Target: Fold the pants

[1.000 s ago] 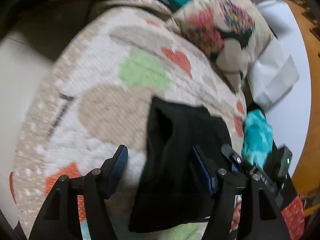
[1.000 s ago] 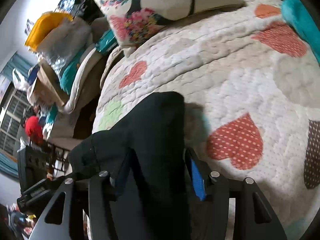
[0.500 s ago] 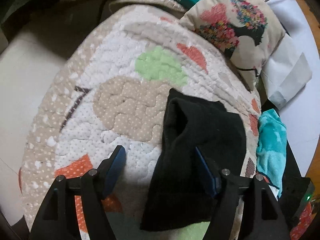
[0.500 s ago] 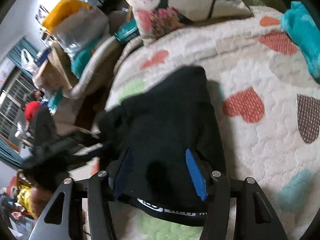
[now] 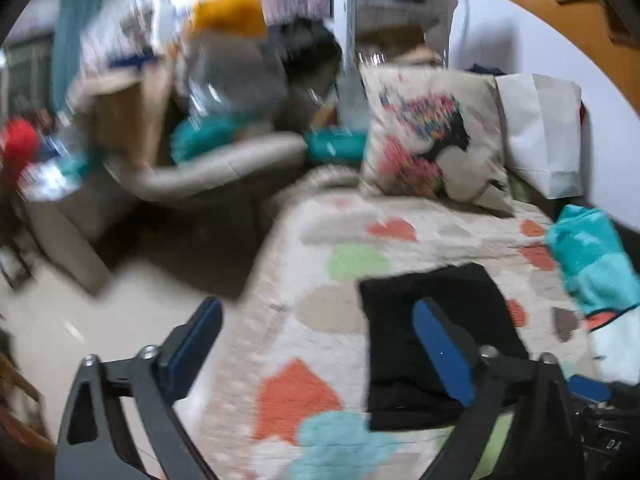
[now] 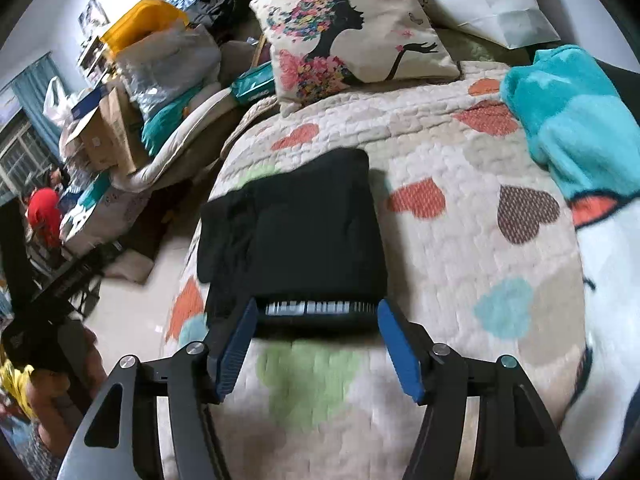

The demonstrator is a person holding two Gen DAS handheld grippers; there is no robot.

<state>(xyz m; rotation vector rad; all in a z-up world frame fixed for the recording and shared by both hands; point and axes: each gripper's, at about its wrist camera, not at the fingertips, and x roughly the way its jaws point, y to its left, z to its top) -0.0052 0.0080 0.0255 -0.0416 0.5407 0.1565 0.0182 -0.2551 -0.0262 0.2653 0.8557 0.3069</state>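
Observation:
The black pants (image 6: 304,232) lie folded into a compact rectangle on the heart-patterned quilt (image 6: 460,248), waistband with white lettering toward me. My right gripper (image 6: 316,320) is open and empty, just short of the waistband. In the blurred left wrist view the pants (image 5: 432,332) lie to the right, partly behind the right finger. My left gripper (image 5: 320,320) is open, empty and raised above the quilt (image 5: 320,380) near its left edge.
A printed cushion (image 6: 348,28) and a white paper bag (image 6: 488,0) lie at the far end of the bed. A teal fleece blanket (image 6: 576,120) lies at the right. Cluttered boxes and bags (image 6: 132,92) stand beyond the bed's left edge, above the floor (image 6: 152,300).
Both grippers have pulled back and lifted away from the pants, which now lie released and folded on the quilt. The left wrist view has swung up toward the room.

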